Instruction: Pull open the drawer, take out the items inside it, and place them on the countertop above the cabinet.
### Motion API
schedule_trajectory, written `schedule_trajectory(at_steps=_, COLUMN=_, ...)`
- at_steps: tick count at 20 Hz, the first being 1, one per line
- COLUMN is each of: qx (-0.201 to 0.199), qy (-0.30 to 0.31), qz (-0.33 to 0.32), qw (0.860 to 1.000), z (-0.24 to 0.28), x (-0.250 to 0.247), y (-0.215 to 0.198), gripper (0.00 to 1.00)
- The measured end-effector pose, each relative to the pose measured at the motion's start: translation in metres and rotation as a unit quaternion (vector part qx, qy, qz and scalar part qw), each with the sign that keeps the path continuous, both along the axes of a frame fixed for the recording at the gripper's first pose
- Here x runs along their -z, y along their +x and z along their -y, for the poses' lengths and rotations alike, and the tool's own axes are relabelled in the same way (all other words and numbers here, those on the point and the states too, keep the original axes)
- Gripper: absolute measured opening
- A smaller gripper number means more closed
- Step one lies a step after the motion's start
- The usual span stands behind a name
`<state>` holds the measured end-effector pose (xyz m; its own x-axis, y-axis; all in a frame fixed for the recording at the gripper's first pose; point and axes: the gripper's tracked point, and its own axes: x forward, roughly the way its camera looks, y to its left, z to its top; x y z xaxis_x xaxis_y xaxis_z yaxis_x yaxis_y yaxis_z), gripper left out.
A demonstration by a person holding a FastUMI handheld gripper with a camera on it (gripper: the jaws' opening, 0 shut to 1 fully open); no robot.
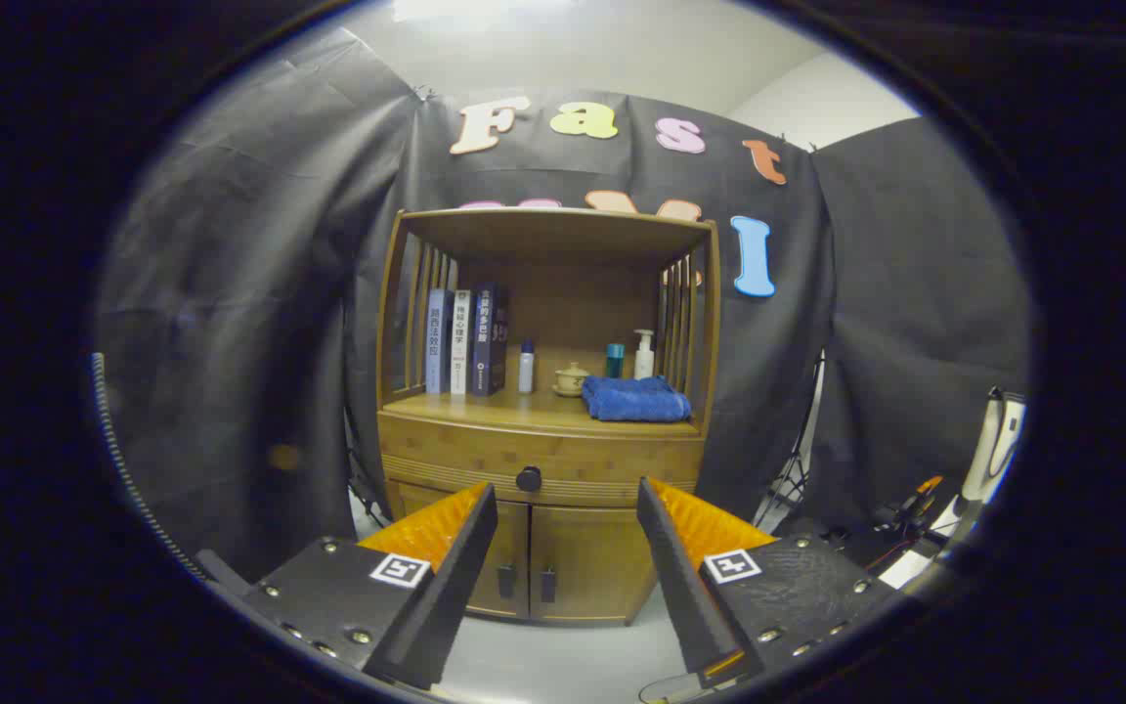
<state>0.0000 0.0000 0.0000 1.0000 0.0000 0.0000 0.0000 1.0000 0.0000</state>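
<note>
Drawer (541, 467) closed beyond spread tongs (568, 508)

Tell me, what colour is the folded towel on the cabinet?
Blue. The towel lies on the cabinet countertop, beyond the open tool; the gripper view shows it well.

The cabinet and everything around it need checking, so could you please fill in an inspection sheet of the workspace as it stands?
Surface: countertop above the drawer, partly bare at its front.
Job's things: drawer shut, dark knob at its middle; contents hidden.
Clutter: three books upright, small bottle, lidded cup, teal bottle, pump bottle, folded blue towel, all on the countertop.
Grippers: gripper open, holding nothing, fingers either side of the knob but well short of the cabinet.
Cables: coiled cable beside the fingers; wires on the floor.
Surroundings: black cloth wall, pale floor.
</note>
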Motion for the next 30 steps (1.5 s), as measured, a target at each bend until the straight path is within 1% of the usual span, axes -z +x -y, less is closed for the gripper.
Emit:
schedule_trajectory(at_steps=3, qx=-0.004, qy=0.006, qz=-0.002, qw=1.0, z=-0.002, x=0.001, y=0.001, gripper=0.87)
schedule_trajectory(at_steps=14, qx=0.003, qy=0.014, qz=0.007, qw=1.0, z=0.004, x=0.0, y=0.007, gripper=0.87)
schedule_trajectory(at_steps=16, qx=0.017, qy=0.01, qz=0.001, qw=1.0, z=0.01, x=0.004, y=0.017, gripper=0.87)
schedule_trajectory(at_steps=18, qx=0.023, qy=0.008, qz=-0.009, qw=1.0, z=0.008, x=0.007, y=0.035, gripper=0.87)
schedule_trajectory(at_steps=21, qx=0.012, qy=0.016, qz=-0.01, qw=1.0, z=-0.009, x=0.003, y=0.072, gripper=0.87)
schedule_trajectory(at_steps=25, qx=0.014, qy=0.008, qz=-0.013, qw=1.0, z=-0.035, x=-0.004, y=0.131, gripper=0.87)
schedule_trajectory(at_steps=28, qx=-0.027, qy=0.02, qz=-0.036, qw=0.999, z=-0.071, x=0.012, y=0.186, gripper=0.87)
schedule_trajectory(at_steps=30, qx=-0.037, qy=0.038, qz=-0.058, qw=0.997, z=-0.082, x=0.029, y=0.213, gripper=0.87)
